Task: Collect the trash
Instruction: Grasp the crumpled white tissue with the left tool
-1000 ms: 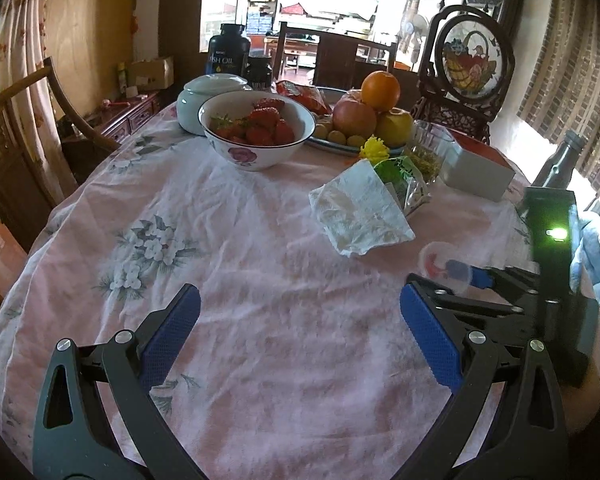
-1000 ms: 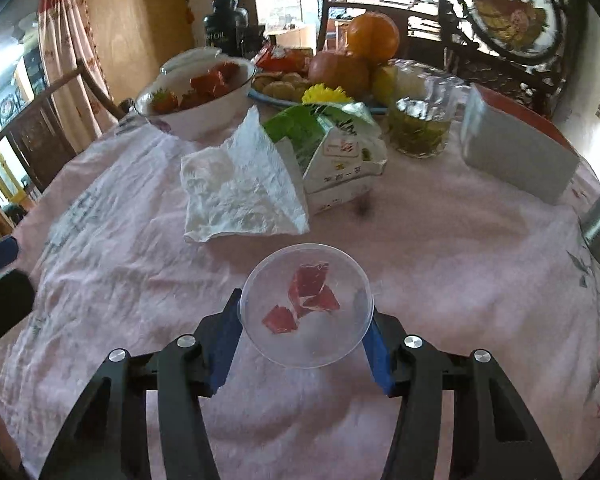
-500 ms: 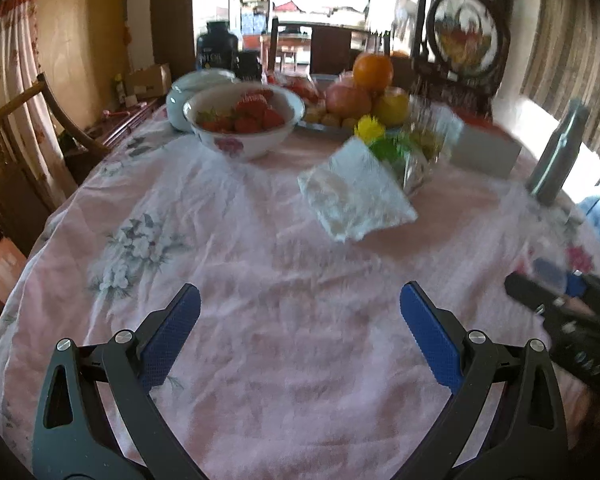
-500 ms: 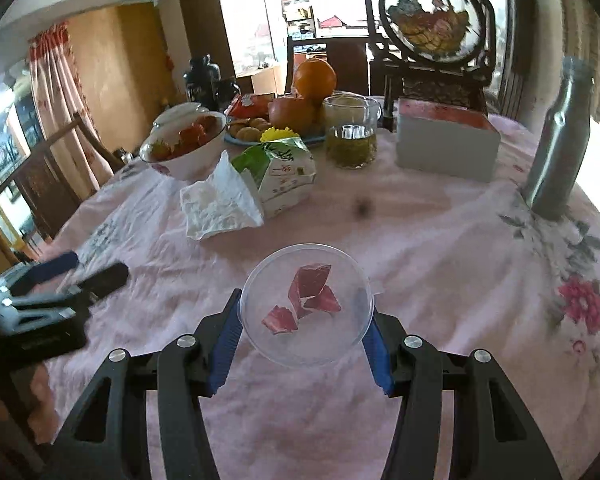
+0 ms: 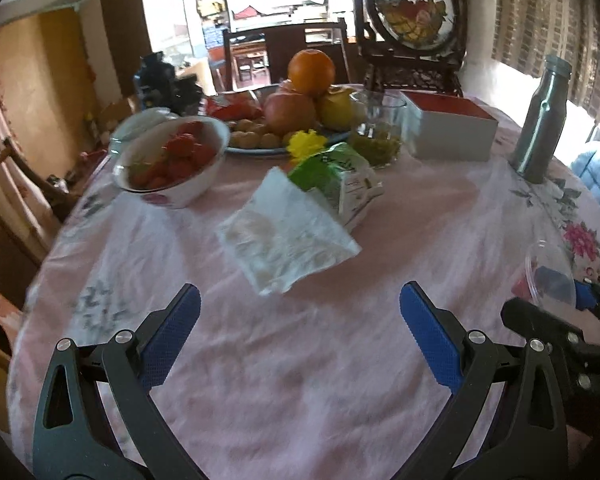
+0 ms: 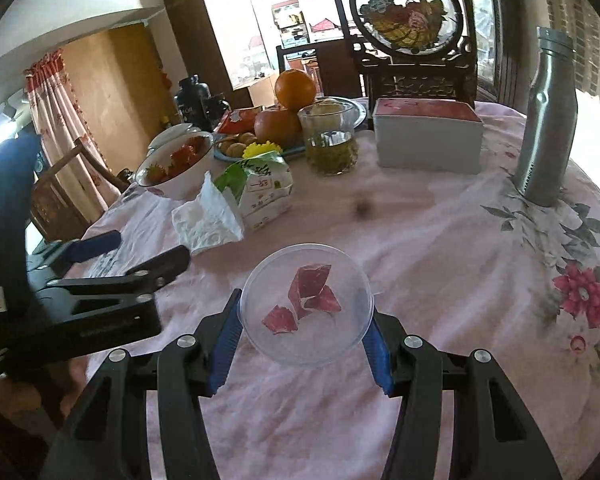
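Clear plastic cup (image 6: 306,304) sits clamped in our right gripper (image 6: 302,332); our left gripper (image 5: 300,332) gapes empty; crumpled tissue (image 5: 284,232) and green-white wrapper (image 5: 342,178) remain.

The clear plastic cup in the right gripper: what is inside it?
Inside the clear plastic cup, clamped by the right gripper, lie a few red scraps, maybe torn wrapper. Nothing else shows inside; its base is hidden.
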`<state>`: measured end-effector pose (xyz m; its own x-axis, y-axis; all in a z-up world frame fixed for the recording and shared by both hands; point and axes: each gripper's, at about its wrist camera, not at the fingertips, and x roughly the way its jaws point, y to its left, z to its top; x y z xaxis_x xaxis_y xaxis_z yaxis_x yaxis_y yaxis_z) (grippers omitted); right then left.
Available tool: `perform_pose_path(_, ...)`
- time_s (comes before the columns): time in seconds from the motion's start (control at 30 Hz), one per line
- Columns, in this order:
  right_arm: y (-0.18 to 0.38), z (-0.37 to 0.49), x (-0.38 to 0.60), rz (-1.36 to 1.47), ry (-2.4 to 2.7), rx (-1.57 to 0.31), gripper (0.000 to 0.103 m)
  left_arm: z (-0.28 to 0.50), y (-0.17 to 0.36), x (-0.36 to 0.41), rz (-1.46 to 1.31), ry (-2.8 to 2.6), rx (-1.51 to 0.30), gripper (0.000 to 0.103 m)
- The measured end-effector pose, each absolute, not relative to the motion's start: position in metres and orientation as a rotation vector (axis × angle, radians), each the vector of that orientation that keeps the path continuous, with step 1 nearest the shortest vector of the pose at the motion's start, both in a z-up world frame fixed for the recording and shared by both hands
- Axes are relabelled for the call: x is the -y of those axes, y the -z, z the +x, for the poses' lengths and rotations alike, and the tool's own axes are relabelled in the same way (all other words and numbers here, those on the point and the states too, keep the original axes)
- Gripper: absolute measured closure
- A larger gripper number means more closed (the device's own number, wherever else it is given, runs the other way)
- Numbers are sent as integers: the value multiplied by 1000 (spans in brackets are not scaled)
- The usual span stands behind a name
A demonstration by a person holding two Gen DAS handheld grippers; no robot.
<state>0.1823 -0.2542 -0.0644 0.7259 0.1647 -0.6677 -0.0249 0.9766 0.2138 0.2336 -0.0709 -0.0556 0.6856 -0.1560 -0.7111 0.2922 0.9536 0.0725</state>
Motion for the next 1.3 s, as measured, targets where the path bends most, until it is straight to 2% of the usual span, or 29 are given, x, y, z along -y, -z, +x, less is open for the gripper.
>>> perform_pose_path(0.23, 71, 188, 258, 220, -108, -778, 47, 258, 67, 76, 231, 288, -749, 10)
perform_pose_path(0.33, 72, 189, 256, 220, -115, -785, 47, 275, 72, 68, 194, 318, -776, 15)
perform_pose_path(0.47, 74, 189, 254, 233, -135, -796, 47, 293, 77, 65, 172, 360, -813, 26)
perform_pose_path(0.63, 75, 189, 252, 238, -153, -801, 47, 311, 89, 76, 182, 384, -860, 29)
perform_pose_path(0.77, 74, 188, 253, 248, -159, -797, 47, 317, 100, 80, 168, 386, -906, 37)
perform_pose_path(0.83, 72, 187, 254, 253, -161, -793, 47, 318, 104, 80, 174, 376, -914, 42)
perform_pose_path(1.0, 71, 185, 254, 261, -167, -789, 47, 316, 101, 72, 165, 358, -920, 76)
perform_pose_path(1.1, 70, 184, 253, 262, -168, -784, 47, 314, 98, 65, 135, 356, -935, 88)
perform_pose_path(1.3, 70, 184, 254, 272, -169, -782, 47, 294, 75, 53, 109, 340, -910, 92)
